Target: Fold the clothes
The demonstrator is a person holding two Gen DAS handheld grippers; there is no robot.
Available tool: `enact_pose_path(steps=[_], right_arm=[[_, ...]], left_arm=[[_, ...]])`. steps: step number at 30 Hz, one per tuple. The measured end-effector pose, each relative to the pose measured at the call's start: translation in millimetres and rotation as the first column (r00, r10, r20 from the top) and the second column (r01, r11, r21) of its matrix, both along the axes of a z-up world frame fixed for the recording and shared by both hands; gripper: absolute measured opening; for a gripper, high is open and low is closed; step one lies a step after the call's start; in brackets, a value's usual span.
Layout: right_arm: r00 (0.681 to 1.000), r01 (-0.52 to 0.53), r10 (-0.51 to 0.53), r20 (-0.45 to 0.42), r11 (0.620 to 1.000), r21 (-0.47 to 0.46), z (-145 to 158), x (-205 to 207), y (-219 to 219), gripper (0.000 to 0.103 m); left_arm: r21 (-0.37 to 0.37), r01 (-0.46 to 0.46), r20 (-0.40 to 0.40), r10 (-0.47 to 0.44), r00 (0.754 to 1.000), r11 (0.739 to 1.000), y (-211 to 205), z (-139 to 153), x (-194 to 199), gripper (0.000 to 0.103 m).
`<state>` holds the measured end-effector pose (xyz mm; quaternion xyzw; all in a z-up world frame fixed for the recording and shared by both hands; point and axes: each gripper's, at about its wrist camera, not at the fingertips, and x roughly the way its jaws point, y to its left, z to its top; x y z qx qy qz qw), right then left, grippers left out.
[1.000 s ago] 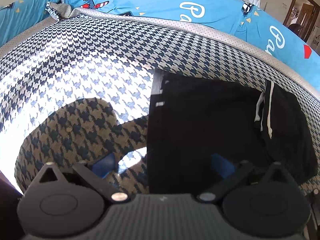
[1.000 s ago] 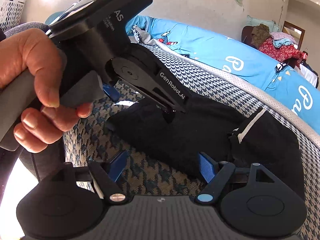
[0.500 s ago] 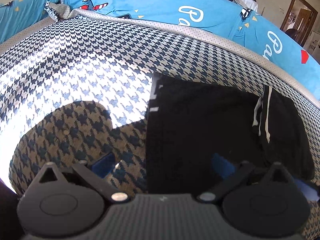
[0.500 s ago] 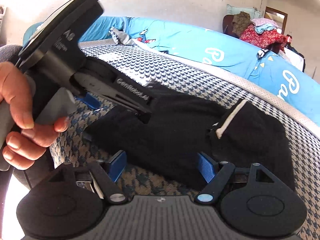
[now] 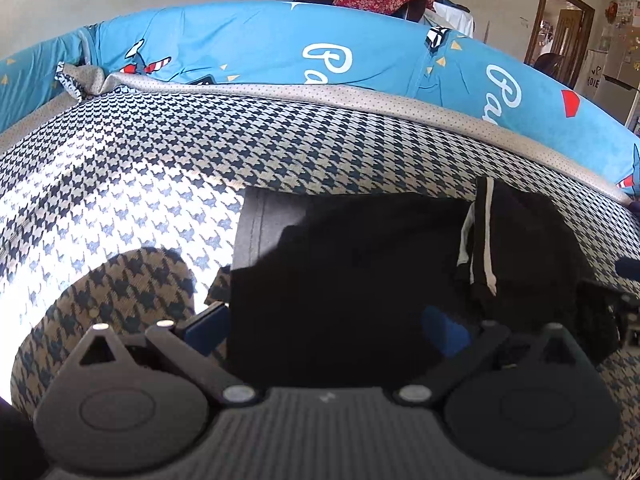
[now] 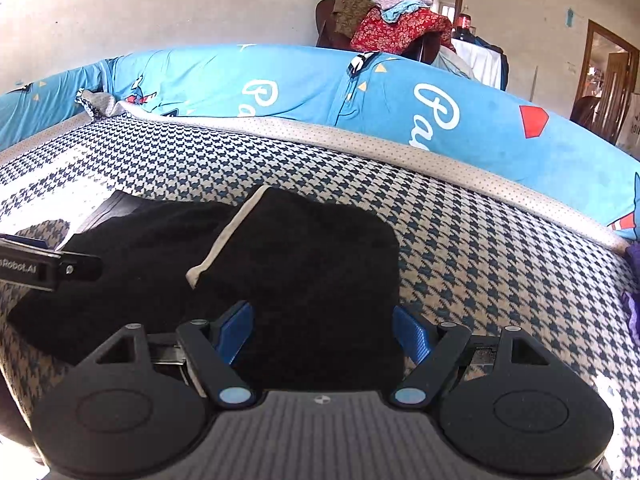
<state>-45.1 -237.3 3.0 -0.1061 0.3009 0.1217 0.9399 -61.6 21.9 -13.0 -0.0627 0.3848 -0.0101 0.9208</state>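
Where folded, soft black garment [image 6: 304, 264]

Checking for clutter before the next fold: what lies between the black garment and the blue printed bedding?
Only bare houndstooth blanket and its grey dotted border, between black garment and blue printed bedding; the right wrist view shows it.

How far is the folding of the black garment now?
Partly done: the black garment with white side stripes lies doubled over on the houndstooth blanket, one end bunched. Both jaws are open; the left hand-held gripper and right hand-held gripper straddle its near edge, gripping nothing. Left: a final fold and smoothing, probably.
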Motion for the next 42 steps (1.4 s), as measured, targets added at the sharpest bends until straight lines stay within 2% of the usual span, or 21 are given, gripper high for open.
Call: enact_pose_path(steps=[3,6,10,12,16,18,23,30,37,39,42], right_arm=[[1.0,-0.01,0.01,-0.006,1.0,0.003,-1,17,-8,0.077],[0.999,0.012,-0.01,-0.043,0.999,0.049,-6,33,-14,0.077],[0.997,0.033,-0.026,-0.075,0.995,0.093,-13,47,-18,0.077],[0.996,0.032,-0.024,-0.085,0.994,0.1,-16,51,-18,0.077],[0.994,0.073,-0.069,-0.081,0.996,0.058,-23,55,-22,0.077],[0.993,0.088,-0.082,-0.087,0.993,0.074,-24,56,-30,0.077],[0.991,0.118,-0.111,-0.079,0.989,0.09,-24,57,-45,0.077],[0.985,0.154,-0.143,-0.099,0.981,0.117,-28,58,-57,0.077],[0.981,0.175,-0.161,-0.105,0.975,0.14,-26,60,-59,0.082],[0.985,0.165,-0.157,-0.067,0.976,0.144,-20,57,-56,0.081],[0.991,0.134,-0.135,-0.004,0.979,0.156,-10,53,-51,0.075]], left_arm=[[0.02,0.069,0.025,-0.07,0.997,0.997,-20,8,14,0.103],[0.05,0.144,0.048,-0.146,0.988,0.988,-39,15,33,0.103],[0.096,0.183,0.054,-0.189,0.981,0.978,-59,12,60,0.103],[0.099,0.176,0.047,-0.181,0.982,0.979,-62,8,69,0.103],[0.023,0.137,0.01,-0.137,0.99,0.99,-58,-1,84,0.103],[0.006,0.135,0.007,-0.135,0.991,0.991,-59,-4,90,0.103],[0.0,0.147,0.014,-0.147,0.989,0.989,-70,-9,101,0.103],[0.036,0.125,0.005,-0.125,0.992,0.992,-86,-20,120,0.103],[0.043,0.095,-0.017,-0.094,0.995,0.995,-89,-28,128,0.103],[0.048,0.092,-0.015,-0.091,0.996,0.995,-90,-28,128,0.103],[0.013,0.079,-0.014,-0.079,0.997,0.997,-86,-24,127,0.103]])
